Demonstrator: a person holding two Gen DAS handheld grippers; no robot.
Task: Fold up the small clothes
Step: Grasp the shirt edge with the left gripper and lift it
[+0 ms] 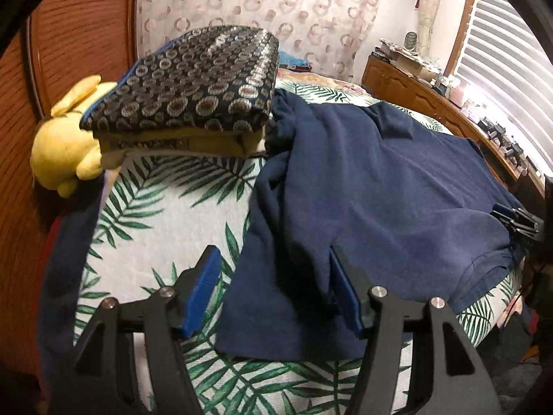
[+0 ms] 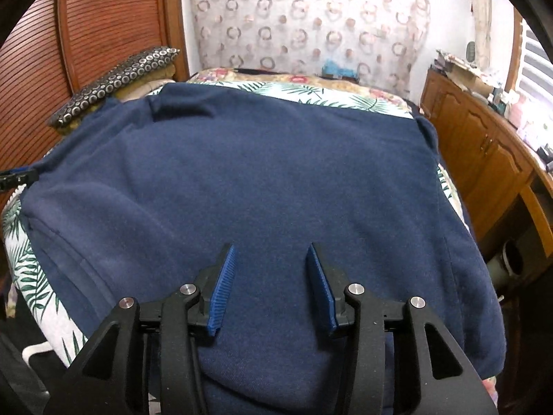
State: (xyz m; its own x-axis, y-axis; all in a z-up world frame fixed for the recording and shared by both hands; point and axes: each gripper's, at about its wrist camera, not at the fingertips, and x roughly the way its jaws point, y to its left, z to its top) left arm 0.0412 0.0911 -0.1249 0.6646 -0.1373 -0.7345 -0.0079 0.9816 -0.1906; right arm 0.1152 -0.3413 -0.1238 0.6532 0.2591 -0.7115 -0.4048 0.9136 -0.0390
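A navy blue garment (image 1: 373, 186) lies spread on a bed with a palm-leaf cover (image 1: 145, 228). In the left wrist view my left gripper (image 1: 273, 259) is open, hovering over the garment's near left edge, which is rumpled between the blue fingers (image 1: 202, 287). In the right wrist view the garment (image 2: 262, 173) fills the middle, mostly flat. My right gripper (image 2: 271, 252) is open just above its near part, holding nothing. The right gripper's tip also shows at the far right of the left wrist view (image 1: 518, 221), and the left gripper's tip at the left edge of the right wrist view (image 2: 15, 177).
A stack of patterned cushions (image 1: 193, 86) and a yellow plush toy (image 1: 65, 145) sit at the bed's left, by a wooden slatted headboard (image 2: 103, 27). A wooden cabinet (image 2: 484, 145) with clutter stands along the right. A patterned curtain (image 2: 304, 24) hangs behind.
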